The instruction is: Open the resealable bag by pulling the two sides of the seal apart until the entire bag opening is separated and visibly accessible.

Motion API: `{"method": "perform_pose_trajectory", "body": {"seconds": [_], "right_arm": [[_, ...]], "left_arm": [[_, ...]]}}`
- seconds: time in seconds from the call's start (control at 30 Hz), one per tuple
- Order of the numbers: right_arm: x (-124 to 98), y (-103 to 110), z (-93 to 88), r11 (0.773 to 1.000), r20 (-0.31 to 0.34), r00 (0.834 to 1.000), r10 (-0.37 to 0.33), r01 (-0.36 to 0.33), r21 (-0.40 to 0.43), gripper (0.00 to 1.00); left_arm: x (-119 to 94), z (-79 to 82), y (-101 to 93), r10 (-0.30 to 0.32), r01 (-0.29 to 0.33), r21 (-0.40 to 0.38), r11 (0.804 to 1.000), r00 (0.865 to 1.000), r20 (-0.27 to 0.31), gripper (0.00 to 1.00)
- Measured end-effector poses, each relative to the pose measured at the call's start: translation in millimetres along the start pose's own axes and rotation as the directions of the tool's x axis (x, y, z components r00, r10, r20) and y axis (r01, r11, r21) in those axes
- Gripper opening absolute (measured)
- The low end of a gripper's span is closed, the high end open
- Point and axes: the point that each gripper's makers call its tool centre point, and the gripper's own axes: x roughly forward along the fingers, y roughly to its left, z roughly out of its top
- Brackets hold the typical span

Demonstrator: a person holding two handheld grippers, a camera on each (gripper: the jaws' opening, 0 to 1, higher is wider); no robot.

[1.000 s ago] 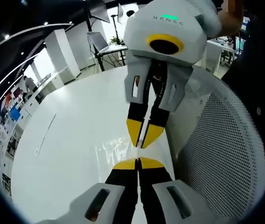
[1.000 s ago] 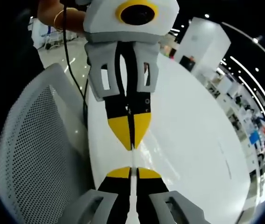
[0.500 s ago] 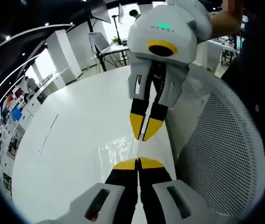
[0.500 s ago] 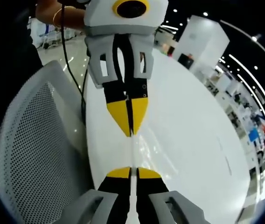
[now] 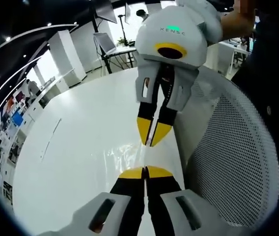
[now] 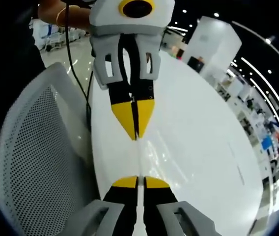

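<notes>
Over the white table (image 5: 75,147), my two grippers face each other tip to tip. In the left gripper view my left gripper (image 5: 145,172) is shut on one edge of a clear resealable bag (image 5: 146,157), seen edge-on as a thin glinting film. The right gripper (image 5: 151,142) reaches in from above, shut on the bag's opposite side. From the right gripper view, my right gripper (image 6: 138,182) pinches the clear resealable bag (image 6: 138,160), and the left gripper (image 6: 135,135) holds it a short gap away. How far the seal has parted is hidden.
A white mesh chair back (image 5: 237,162) stands close beside the table edge, also on the left of the right gripper view as the chair back (image 6: 36,157). A laptop (image 5: 104,43) sits on a far desk. A person's hand (image 6: 61,17) holds the left gripper.
The two grippers have drawn a little further apart, widening the gap between their tips. Both stay shut on the bag.
</notes>
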Motion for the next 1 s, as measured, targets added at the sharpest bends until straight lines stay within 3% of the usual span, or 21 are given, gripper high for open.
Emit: {"method": "perform_pose_trajectory", "body": {"seconds": [0.3,0.47,0.57,0.83,1.0], "right_arm": [[2,4,-3.6,1.0,0.005,1.0,0.006,-0.007,0.025,0.0],[1,3,-1.8,1.0,-0.008,1.0,-0.001,0.001,-0.019,0.0],[4,7,5.7,0.999,0.0,1.0,0.006,-0.006,-0.032,0.0],[4,4,4.5,1.0,0.0,1.0,0.008,-0.008,-0.025,0.0],[3,3,6.2,1.0,0.009,1.0,0.012,-0.012,-0.019,0.0]], "left_arm": [[-5,-6.6,-1.9,0.004,-0.004,-0.008,1.0,1.0,-0.006,0.03],[-1,-7.3,-2.1,0.004,-0.004,0.004,1.0,1.0,-0.007,0.03],[9,0.7,-6.5,-0.008,0.009,0.037,0.999,1.0,-0.016,0.01],[10,0.9,-4.6,-0.002,0.002,0.021,1.0,1.0,-0.005,0.0],[9,0.4,-4.3,0.0,0.0,-0.033,0.999,1.0,-0.01,0.0]]}}
